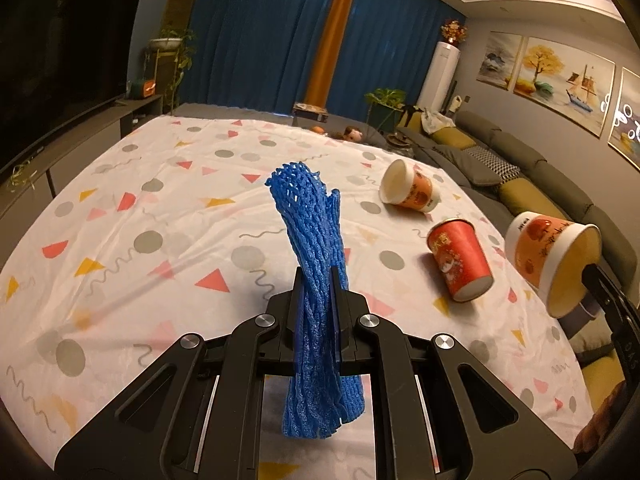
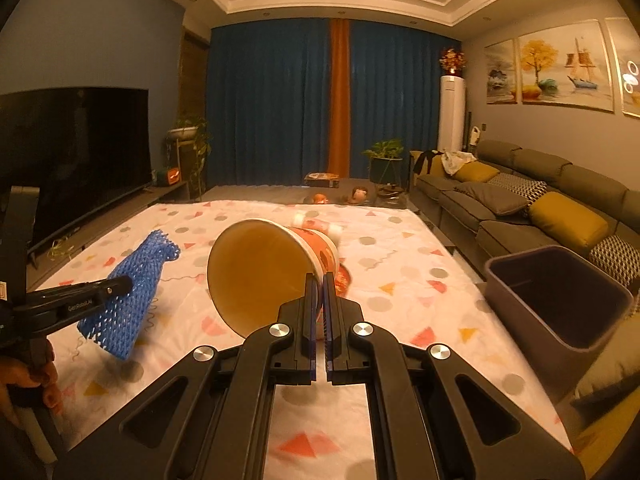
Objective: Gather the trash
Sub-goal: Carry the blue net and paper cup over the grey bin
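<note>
My left gripper (image 1: 319, 276) is shut on a blue foam net sleeve (image 1: 312, 240), held upright above the table; the sleeve also shows in the right wrist view (image 2: 132, 292). My right gripper (image 2: 319, 280) is shut on the rim of a large orange-and-white paper bowl (image 2: 256, 272), lifted off the table; the bowl also shows at the right of the left wrist view (image 1: 552, 256). A red paper cup (image 1: 460, 262) and a second orange-and-white bowl (image 1: 408, 192) lie on their sides on the table.
The table (image 1: 120, 240) wears a white cloth with coloured shapes. A dark grey bin (image 2: 560, 300) stands open at the table's right edge. A sofa (image 2: 520, 208) runs along the right, a TV (image 2: 72, 160) along the left.
</note>
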The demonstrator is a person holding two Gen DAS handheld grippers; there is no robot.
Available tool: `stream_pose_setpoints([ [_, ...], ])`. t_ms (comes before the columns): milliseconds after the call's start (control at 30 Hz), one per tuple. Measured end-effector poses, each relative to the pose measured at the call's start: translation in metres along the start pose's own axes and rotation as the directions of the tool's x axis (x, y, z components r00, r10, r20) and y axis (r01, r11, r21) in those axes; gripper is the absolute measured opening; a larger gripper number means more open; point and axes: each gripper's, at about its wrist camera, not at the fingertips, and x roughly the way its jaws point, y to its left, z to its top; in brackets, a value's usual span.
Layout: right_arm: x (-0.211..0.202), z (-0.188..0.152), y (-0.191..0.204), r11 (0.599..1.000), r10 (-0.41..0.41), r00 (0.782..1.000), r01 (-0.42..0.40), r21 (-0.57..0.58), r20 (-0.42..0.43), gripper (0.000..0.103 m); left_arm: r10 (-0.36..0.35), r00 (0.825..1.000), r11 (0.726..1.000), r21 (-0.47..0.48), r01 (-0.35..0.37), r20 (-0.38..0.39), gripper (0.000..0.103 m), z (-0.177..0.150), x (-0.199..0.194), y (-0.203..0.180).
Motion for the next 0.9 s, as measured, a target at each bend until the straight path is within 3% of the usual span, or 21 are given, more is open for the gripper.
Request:
stream_pose_setpoints([
  [600,-0.061,-0.014,-0.052,0.995,-0.031,0.998,0.026,0.093,0.05,0.004,-0.029,0.999,0.996,0.084,0.026,0.038,0.01,-0.014,-0.038,-0.06],
  [900,-0.076,-0.017,-0.085,0.987,-0.087,0.994,0.077,0.138,0.065,0.004,-0.094,0.995,0.984,0.158,0.087,0.037,0.01,-0.015,-0.038,-0.111],
])
